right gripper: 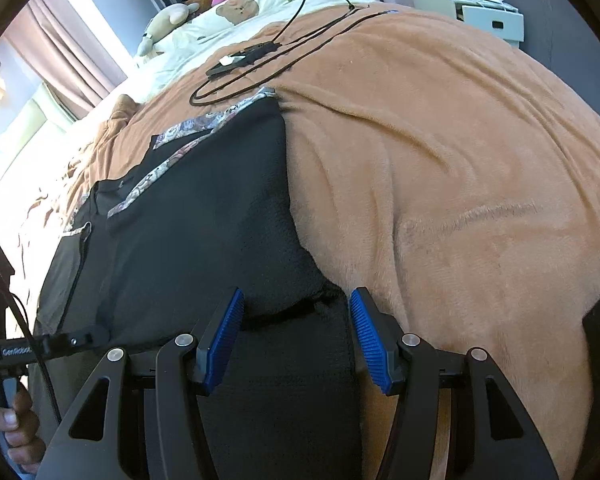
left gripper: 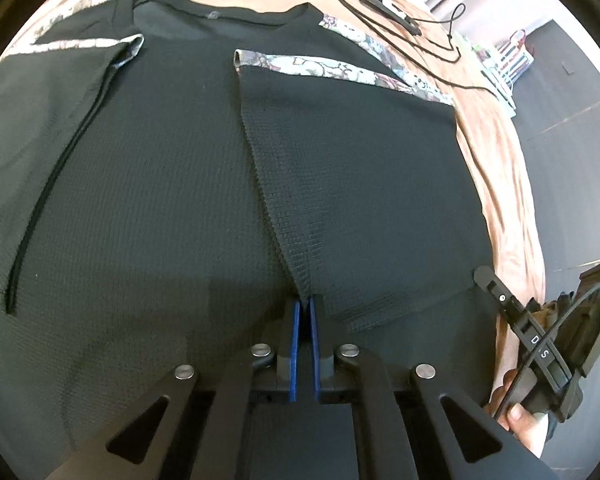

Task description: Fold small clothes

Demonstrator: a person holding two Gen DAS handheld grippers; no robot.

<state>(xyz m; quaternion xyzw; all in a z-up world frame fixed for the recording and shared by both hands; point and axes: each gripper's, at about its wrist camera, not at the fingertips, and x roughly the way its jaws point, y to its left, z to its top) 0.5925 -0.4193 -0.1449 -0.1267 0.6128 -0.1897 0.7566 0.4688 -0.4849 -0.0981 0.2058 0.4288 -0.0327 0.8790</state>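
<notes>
A black T-shirt [left gripper: 160,168] with floral sleeve trim lies on a tan blanket, both sides folded in toward the middle. My left gripper [left gripper: 305,300] is shut on the hem corner of the right folded flap. The shirt also shows in the right wrist view [right gripper: 204,216]. My right gripper [right gripper: 296,300] is open, its blue pads either side of the shirt's near right hem corner, with the cloth between the jaws. The right gripper also shows in the left wrist view [left gripper: 484,276], at the shirt's right edge.
The tan blanket [right gripper: 440,168] covers the bed. A black cable with a small device [right gripper: 240,60] lies beyond the shirt. Pillows and plush toys [right gripper: 236,4] sit at the far end. A white cabinet [right gripper: 488,16] stands by the bed.
</notes>
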